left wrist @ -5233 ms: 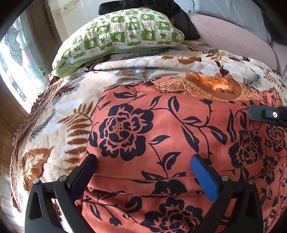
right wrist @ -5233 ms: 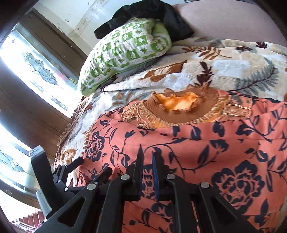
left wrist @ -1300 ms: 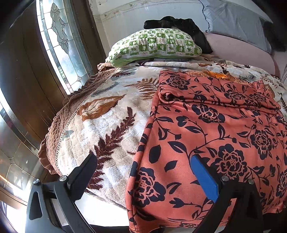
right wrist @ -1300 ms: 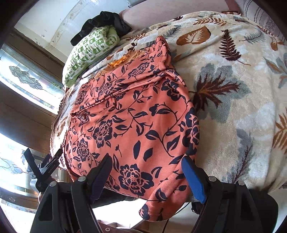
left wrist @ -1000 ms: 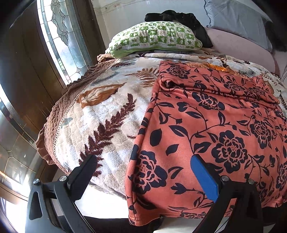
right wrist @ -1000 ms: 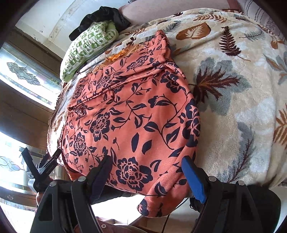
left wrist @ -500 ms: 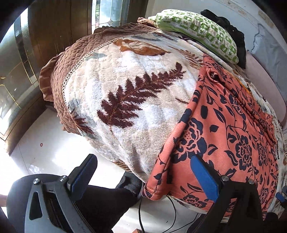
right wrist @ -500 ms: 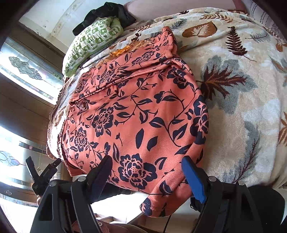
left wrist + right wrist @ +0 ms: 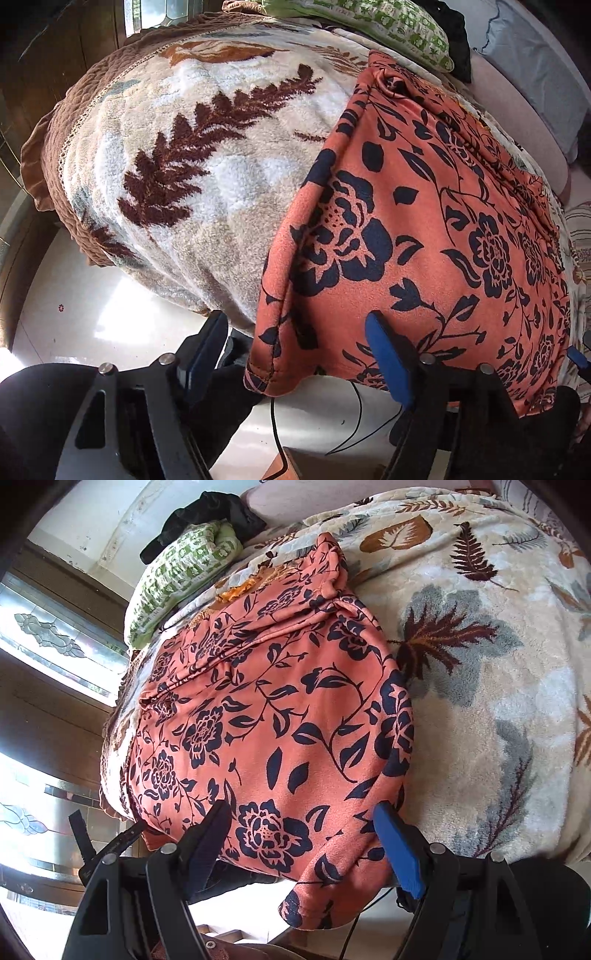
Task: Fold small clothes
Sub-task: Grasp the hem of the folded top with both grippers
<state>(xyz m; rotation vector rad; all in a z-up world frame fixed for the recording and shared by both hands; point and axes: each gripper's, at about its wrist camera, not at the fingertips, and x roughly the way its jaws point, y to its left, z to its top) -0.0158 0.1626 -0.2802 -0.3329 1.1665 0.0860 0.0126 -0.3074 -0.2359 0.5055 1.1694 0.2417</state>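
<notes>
An orange garment with a dark floral print [image 9: 424, 229] lies spread on the bed, its hem hanging over the near edge; it also shows in the right wrist view [image 9: 280, 716]. My left gripper [image 9: 295, 347] is open, its jaws on either side of the hem's left corner without closing on it. My right gripper [image 9: 303, 834] is open, its jaws on either side of the hem's right corner. The top part of the garment is folded down in a band near the pillow.
A leaf-patterned fleece blanket [image 9: 207, 155] covers the bed and also shows in the right wrist view [image 9: 498, 672]. A green-checked pillow [image 9: 181, 576] and dark clothing [image 9: 210, 509] lie at the head. A window [image 9: 55, 642] and white floor [image 9: 74, 317] are on the left.
Both grippers have drawn back from the folded top part to the near hem and lowered over the bed edge. The right one, shut earlier, now stands open.
</notes>
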